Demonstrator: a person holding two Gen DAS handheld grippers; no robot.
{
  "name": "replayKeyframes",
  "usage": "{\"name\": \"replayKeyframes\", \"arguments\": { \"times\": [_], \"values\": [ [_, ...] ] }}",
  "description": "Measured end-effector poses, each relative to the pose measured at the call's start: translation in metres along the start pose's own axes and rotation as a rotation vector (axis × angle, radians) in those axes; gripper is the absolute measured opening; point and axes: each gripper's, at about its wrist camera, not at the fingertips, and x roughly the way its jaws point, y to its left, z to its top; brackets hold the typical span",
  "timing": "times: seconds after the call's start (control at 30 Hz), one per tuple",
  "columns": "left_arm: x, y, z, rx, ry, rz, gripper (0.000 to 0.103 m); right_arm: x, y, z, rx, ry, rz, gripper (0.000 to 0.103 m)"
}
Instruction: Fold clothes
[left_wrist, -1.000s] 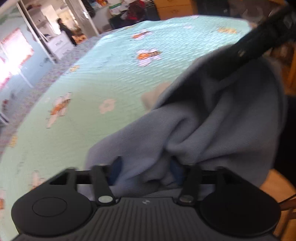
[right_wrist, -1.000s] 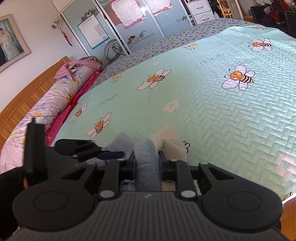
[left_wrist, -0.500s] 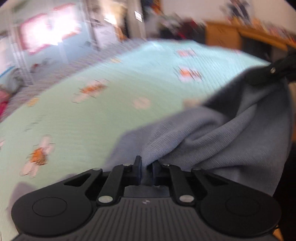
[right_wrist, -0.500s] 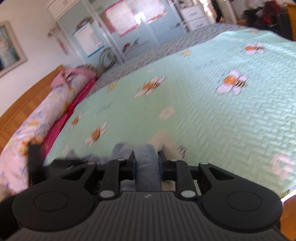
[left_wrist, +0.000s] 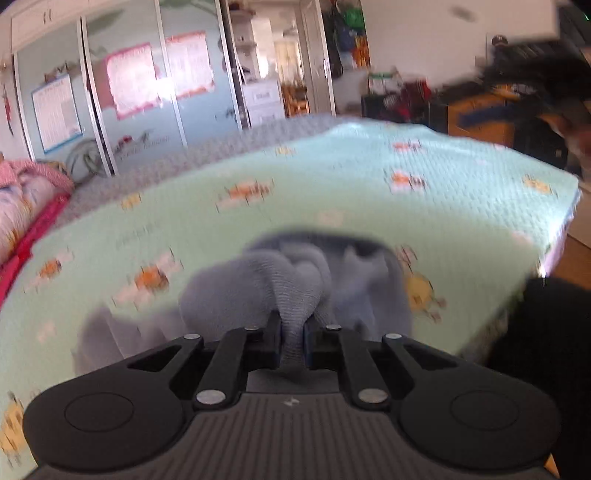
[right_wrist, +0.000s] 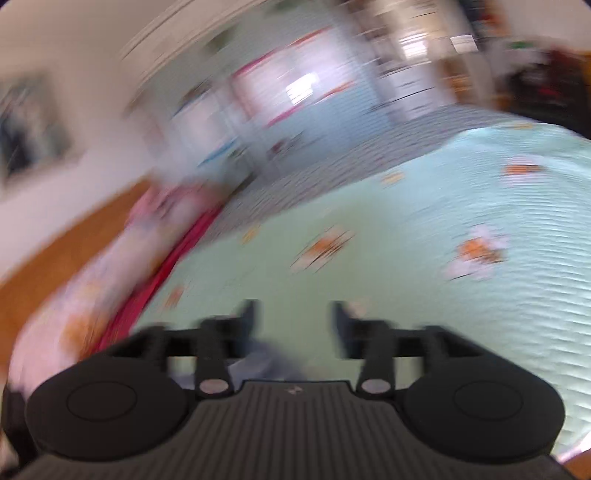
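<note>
On the bed's mint-green quilt (left_wrist: 332, 177), printed with bees and flowers, your grey knitted garment (left_wrist: 258, 284) lies bunched in a soft heap near the quilt's near edge. Far left in the left wrist view, a pink floral bolster (left_wrist: 18, 206) runs along the quilt's side, with a red strip of bedding beside it. Behind it stand the wardrobe doors (left_wrist: 122, 99) with pink-framed posters on them.

Your left hand-held gripper (left_wrist: 291, 332) has its jaws drawn almost together, and a fold of the grey garment is pinched between the pads, rising out of the grip into the heap just ahead. The rest of the cloth rests on the quilt on both sides of the fingers (left_wrist: 271, 339).

Your right hand-held gripper (right_wrist: 293, 321) has its jaws opening, standing well apart with nothing between the pads; only quilt (right_wrist: 424, 295) shows through the gap. A blurred bit of grey-blue cloth (right_wrist: 266, 358) sits low, just in front of the gripper's body and below the fingers; whether it touches them you cannot tell, as that view is heavily smeared.
</note>
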Motion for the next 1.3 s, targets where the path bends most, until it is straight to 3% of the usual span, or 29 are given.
{"name": "replayKeyframes", "arguments": {
  "times": [0.17, 0.23, 0.4, 0.5, 0.63, 0.7, 0.73, 0.77, 0.8, 0.87, 1.0, 1.07, 1.13, 1.23, 1.3],
  "values": [
    [-0.006, -0.008, -0.017, 0.030, 0.015, 0.005, 0.012, 0.067, 0.071, -0.013, -0.398, 0.134, 0.094, 0.063],
    [-0.008, -0.005, -0.019, 0.020, 0.020, 0.006, 0.012, 0.096, 0.095, -0.016, -0.544, 0.179, 0.087, 0.063],
    [-0.015, -0.013, -0.030, 0.036, 0.027, 0.013, 0.012, 0.166, 0.127, -0.028, -0.745, 0.294, 0.122, 0.065],
    [-0.015, -0.014, -0.036, 0.039, 0.034, 0.014, 0.013, 0.198, 0.145, -0.054, -0.987, 0.405, 0.144, 0.065],
    [-0.012, -0.012, -0.042, 0.029, 0.048, 0.009, 0.013, 0.218, 0.161, -0.082, -1.297, 0.370, 0.164, 0.064],
    [-0.011, -0.012, -0.044, 0.025, 0.051, 0.007, 0.013, 0.227, 0.168, -0.084, -1.345, 0.359, 0.207, 0.064],
    [-0.010, -0.011, -0.044, 0.022, 0.052, 0.006, 0.013, 0.233, 0.169, -0.082, -1.331, 0.385, 0.212, 0.058],
    [-0.009, -0.010, -0.044, 0.017, 0.053, 0.005, 0.013, 0.239, 0.170, -0.080, -1.308, 0.420, 0.213, 0.023],
    [-0.009, -0.009, -0.042, 0.008, 0.051, 0.001, 0.013, 0.246, 0.171, -0.077, -1.285, 0.455, 0.214, 0.004],
    [-0.009, -0.005, -0.041, -0.007, 0.039, -0.001, 0.013, 0.251, 0.155, -0.045, -1.089, 0.425, 0.157, 0.006],
    [-0.007, -0.001, -0.036, -0.017, 0.008, -0.004, 0.012, 0.223, 0.040, 0.048, -0.202, 0.281, 0.002, 0.007],
    [-0.006, -0.001, -0.031, -0.017, -0.009, -0.004, 0.012, 0.188, -0.015, 0.055, 0.069, 0.234, -0.067, 0.007],
    [-0.005, -0.003, -0.027, -0.007, -0.015, -0.001, 0.012, 0.149, -0.057, 0.044, 0.210, 0.191, -0.141, 0.007],
    [-0.005, -0.005, -0.024, -0.013, -0.009, 0.001, 0.012, 0.092, -0.099, 0.012, 0.381, 0.151, -0.152, 0.007],
    [-0.006, -0.004, -0.024, -0.026, -0.001, 0.002, 0.012, 0.068, -0.111, -0.015, 0.414, 0.163, -0.154, 0.007]
  ]
}}
